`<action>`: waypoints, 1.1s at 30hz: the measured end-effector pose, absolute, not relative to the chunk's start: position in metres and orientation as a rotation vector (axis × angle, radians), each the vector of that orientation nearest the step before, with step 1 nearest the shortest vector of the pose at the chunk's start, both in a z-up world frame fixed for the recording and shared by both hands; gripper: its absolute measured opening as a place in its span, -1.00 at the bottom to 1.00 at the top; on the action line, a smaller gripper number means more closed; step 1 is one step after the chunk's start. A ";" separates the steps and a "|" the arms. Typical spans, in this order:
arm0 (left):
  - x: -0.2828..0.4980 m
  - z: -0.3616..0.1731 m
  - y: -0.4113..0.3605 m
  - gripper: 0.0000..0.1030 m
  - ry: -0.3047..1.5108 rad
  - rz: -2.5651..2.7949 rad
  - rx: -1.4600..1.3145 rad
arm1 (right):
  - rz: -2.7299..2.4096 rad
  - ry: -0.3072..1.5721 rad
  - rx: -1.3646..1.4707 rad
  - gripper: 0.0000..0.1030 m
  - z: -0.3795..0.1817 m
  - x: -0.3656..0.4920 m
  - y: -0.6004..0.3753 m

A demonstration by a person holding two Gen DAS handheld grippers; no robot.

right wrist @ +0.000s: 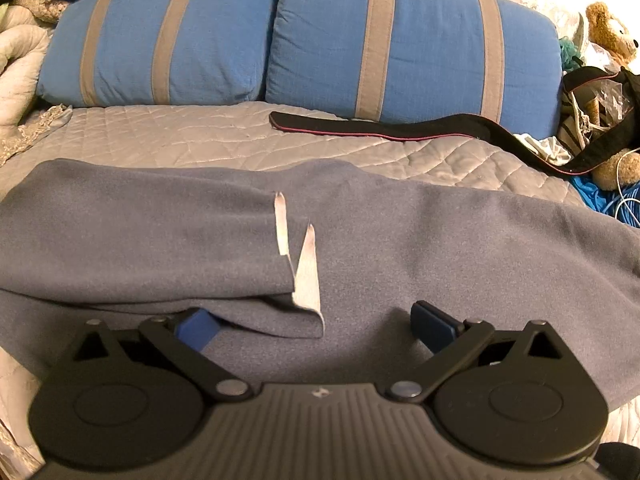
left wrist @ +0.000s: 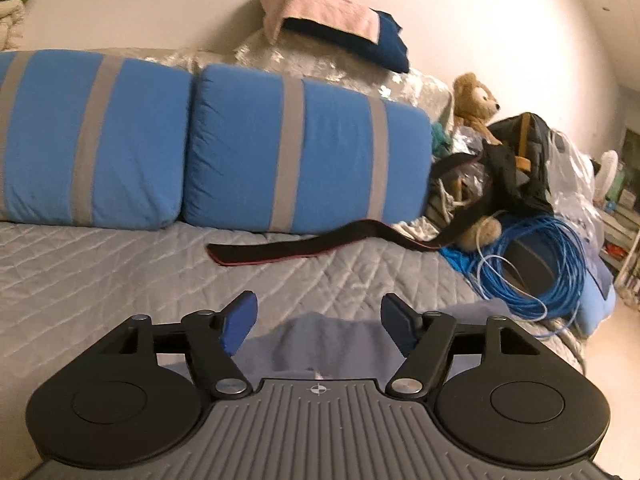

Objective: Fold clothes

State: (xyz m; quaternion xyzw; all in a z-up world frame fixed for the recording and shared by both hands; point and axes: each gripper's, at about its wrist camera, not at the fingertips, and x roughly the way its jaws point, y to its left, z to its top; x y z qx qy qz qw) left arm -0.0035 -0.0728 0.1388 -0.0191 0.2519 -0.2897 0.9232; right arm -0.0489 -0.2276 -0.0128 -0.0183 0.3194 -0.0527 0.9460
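A grey-blue garment (right wrist: 400,232) lies spread across the quilted grey bed cover, with a folded flap on its left half and a pale lining strip (right wrist: 306,276) showing at the flap's edge. My right gripper (right wrist: 316,324) is open, low over the garment's near edge, holding nothing. In the left wrist view a bit of the same garment (left wrist: 320,344) shows between and below the fingers. My left gripper (left wrist: 318,320) is open above it and holds nothing.
Two blue pillows with grey stripes (right wrist: 304,40) line the back of the bed. A black strap (left wrist: 304,246) lies in front of them. At the right are a teddy bear (left wrist: 476,104), a black bag (left wrist: 516,160) and a coil of blue cable (left wrist: 536,264).
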 end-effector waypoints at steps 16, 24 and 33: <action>0.022 0.123 0.018 0.55 0.589 -0.474 -0.021 | -0.119 0.536 -0.280 1.00 -0.016 -0.060 -0.200; 0.043 0.093 0.043 0.56 0.656 -0.463 -0.120 | -0.120 0.461 -0.474 1.00 -0.019 -0.064 -0.181; 0.052 0.087 0.059 0.56 0.703 -0.473 -0.202 | -0.023 0.367 -0.875 1.00 -0.017 -0.072 -0.160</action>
